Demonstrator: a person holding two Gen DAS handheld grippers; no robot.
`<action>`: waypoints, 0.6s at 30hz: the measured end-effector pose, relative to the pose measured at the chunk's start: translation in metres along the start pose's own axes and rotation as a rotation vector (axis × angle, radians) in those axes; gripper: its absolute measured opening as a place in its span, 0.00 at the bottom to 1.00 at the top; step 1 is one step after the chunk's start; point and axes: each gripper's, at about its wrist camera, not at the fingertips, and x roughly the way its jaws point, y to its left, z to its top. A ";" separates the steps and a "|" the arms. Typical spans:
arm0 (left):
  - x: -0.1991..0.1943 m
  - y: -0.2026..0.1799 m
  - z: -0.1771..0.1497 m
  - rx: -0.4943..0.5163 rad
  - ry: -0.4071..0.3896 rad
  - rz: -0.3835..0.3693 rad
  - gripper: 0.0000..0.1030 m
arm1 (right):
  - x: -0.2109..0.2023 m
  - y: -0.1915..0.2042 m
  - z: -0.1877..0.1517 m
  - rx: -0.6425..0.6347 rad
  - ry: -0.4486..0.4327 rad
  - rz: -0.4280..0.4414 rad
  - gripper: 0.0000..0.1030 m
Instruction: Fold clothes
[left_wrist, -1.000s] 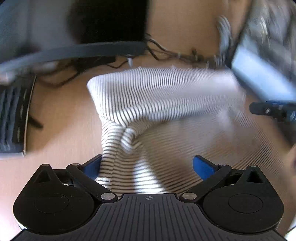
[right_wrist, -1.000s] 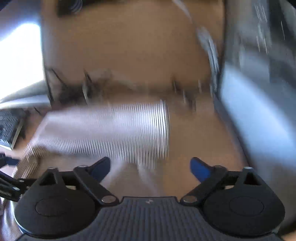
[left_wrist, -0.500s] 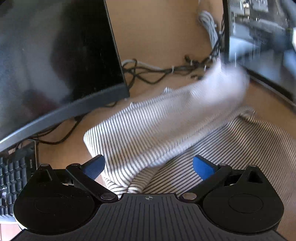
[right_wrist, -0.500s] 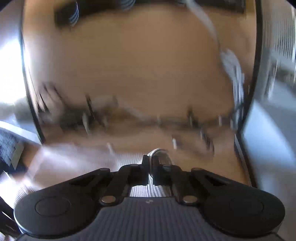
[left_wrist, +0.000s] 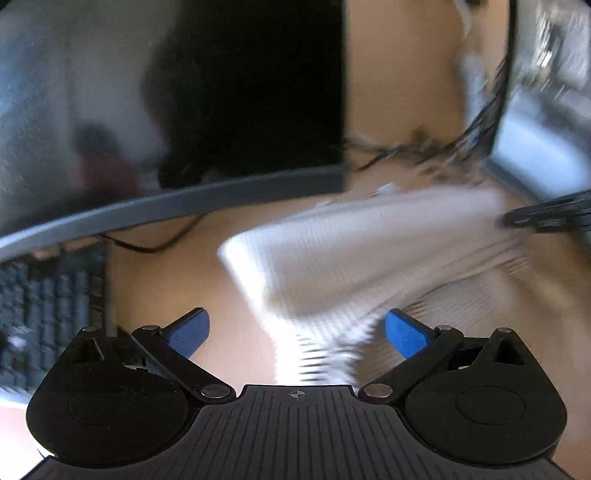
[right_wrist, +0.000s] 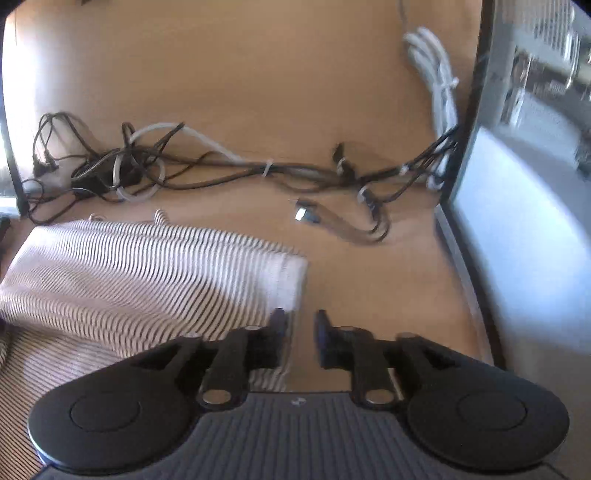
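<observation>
One sleeve now lies folded across the shirt (right_wrist: 140, 280), its cuff end just left of the right gripper (right_wrist: 298, 334) — half a second back that gripper was pinched shut on it, carrying it over. Its jaws are opening, with only the cuff's edge near the left one and nothing pressed between them, so the fold looks released. A second ago the left gripper (left_wrist: 295, 332) hung spread wide over the bunched shirt; it still does, holding nothing, cloth below it. The shirt rests on the desk (right_wrist: 240, 74), in front of the cables (right_wrist: 229, 170) — my guess is the next fold wants a fresh grasp.
</observation>
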 end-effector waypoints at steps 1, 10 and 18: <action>-0.007 -0.001 0.002 -0.033 -0.010 -0.053 1.00 | -0.010 -0.002 0.011 0.005 -0.043 0.011 0.22; -0.013 0.025 -0.011 -0.381 0.093 -0.206 1.00 | 0.027 0.048 0.073 -0.073 -0.065 0.279 0.53; -0.047 0.071 -0.036 -0.529 0.094 -0.087 1.00 | 0.094 0.076 0.053 -0.073 0.067 0.287 0.07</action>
